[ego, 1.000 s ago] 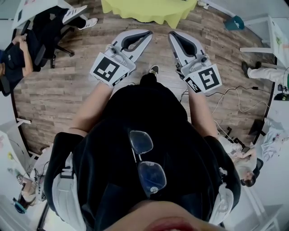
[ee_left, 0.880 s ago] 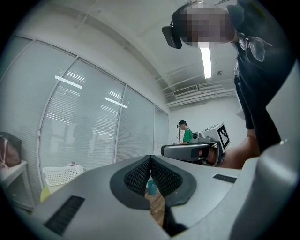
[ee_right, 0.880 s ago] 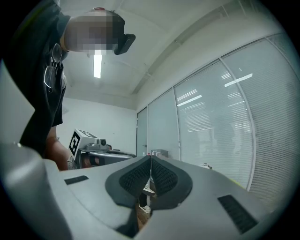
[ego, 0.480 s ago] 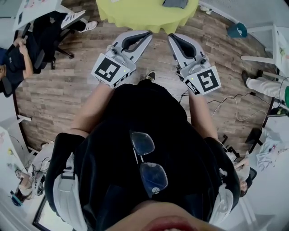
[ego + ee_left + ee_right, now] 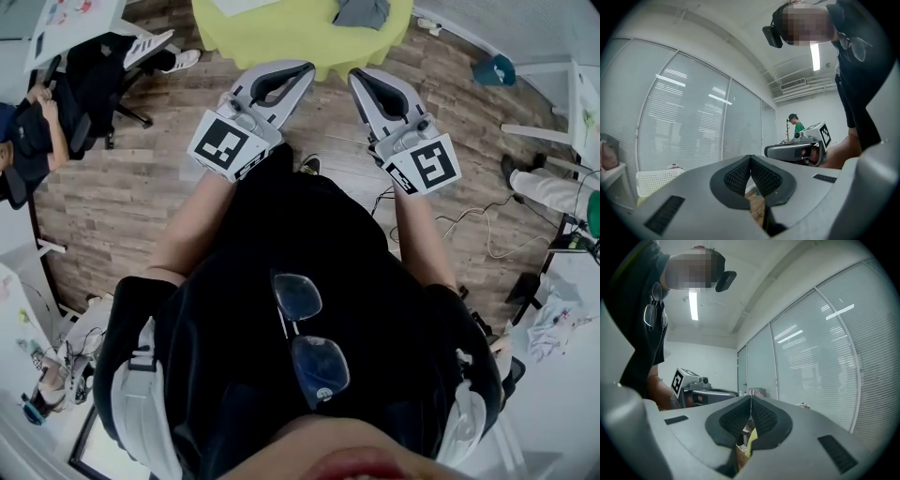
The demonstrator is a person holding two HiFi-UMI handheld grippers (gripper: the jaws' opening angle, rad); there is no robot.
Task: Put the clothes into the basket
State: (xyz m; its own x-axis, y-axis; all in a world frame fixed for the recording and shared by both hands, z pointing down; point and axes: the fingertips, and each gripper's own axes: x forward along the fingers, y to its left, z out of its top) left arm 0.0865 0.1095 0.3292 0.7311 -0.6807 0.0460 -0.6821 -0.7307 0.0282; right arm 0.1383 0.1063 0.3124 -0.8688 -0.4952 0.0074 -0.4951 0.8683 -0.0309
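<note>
Jaws pressed shut and empty on left gripper (image 5: pixel 307 67) and right gripper (image 5: pixel 355 75). Grey cloth (image 5: pixel 364 11) lies on yellow table (image 5: pixel 281 33) ahead, basket (image 5: pixel 656 178) off left. Probably best to spread one pair before reaching, then pinch a thick fold.

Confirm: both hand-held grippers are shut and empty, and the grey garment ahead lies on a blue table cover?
Not blue: the head view shows a yellow-green table cover. The left hand-held gripper and right hand-held gripper are indeed shut and empty, the grey garment on that cover.
</note>
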